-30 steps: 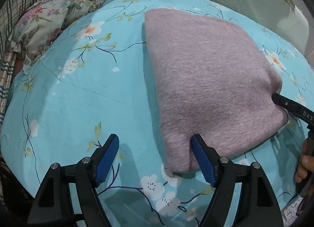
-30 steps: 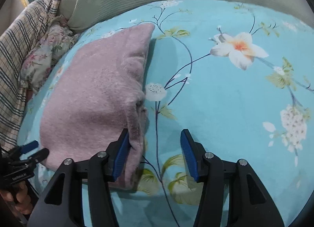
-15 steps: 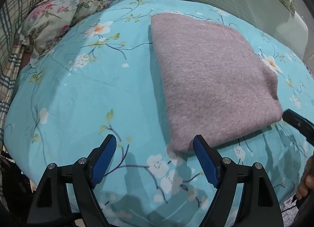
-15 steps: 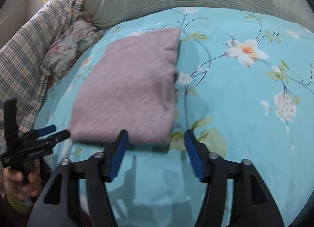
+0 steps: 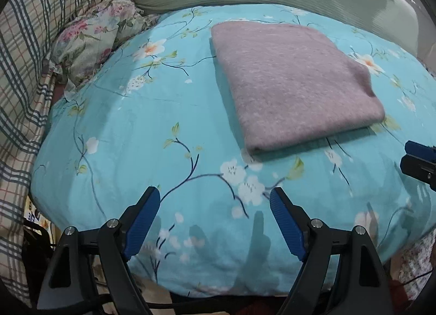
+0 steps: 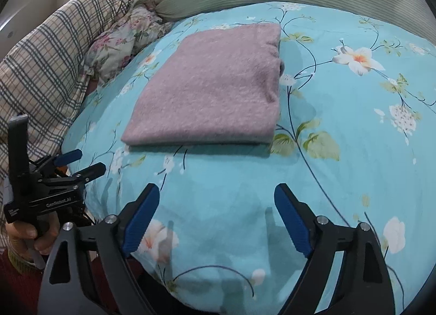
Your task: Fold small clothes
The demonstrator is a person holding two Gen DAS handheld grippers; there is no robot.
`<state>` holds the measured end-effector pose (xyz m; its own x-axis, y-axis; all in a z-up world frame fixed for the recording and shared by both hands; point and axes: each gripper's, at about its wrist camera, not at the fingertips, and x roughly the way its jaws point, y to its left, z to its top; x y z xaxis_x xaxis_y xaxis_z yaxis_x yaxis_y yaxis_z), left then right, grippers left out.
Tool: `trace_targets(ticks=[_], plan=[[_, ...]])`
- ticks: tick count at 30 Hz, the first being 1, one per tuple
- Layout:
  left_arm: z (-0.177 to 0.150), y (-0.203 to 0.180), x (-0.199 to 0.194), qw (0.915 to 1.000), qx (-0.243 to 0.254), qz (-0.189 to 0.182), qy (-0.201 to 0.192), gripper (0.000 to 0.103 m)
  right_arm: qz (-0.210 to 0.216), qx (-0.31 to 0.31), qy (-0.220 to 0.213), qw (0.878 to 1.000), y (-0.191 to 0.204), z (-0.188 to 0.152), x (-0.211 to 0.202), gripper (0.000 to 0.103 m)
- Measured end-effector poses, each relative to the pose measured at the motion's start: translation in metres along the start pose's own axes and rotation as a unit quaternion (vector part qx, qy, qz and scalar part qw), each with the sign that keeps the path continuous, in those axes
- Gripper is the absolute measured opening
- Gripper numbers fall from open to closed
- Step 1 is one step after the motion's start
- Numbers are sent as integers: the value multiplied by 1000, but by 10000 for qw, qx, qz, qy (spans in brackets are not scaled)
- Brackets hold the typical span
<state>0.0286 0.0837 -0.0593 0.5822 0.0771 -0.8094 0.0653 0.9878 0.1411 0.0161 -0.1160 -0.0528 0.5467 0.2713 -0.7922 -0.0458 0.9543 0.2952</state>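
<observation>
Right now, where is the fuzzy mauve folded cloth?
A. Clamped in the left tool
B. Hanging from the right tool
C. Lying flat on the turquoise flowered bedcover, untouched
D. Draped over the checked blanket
C: the fuzzy mauve folded cloth lies flat on the turquoise flowered bedcover, clear of both open tools, the left tool and the right tool.

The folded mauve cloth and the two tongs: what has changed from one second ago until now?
Both tongs pulled back from the folded mauve cloth toward the near edge of the bed. The right tongs, whose pad touched the cloth's edge before, have just been opening and now hold nothing. The left tongs were at its corner; they are open and empty. The cloth stays folded flat on the floral blue cover.
</observation>
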Motion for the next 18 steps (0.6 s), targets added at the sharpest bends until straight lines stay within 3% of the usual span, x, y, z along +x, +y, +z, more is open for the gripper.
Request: trace_targets(ticks=[7, 18], plan=[[-1, -4, -14, 9998, 132, -25, -173, 83, 9, -97, 25, 9999, 7, -1, -4, 88], [19, -2, -44, 9980, 207, 68, -595, 87, 14, -479, -300, 9984, 19, 28, -28, 94]])
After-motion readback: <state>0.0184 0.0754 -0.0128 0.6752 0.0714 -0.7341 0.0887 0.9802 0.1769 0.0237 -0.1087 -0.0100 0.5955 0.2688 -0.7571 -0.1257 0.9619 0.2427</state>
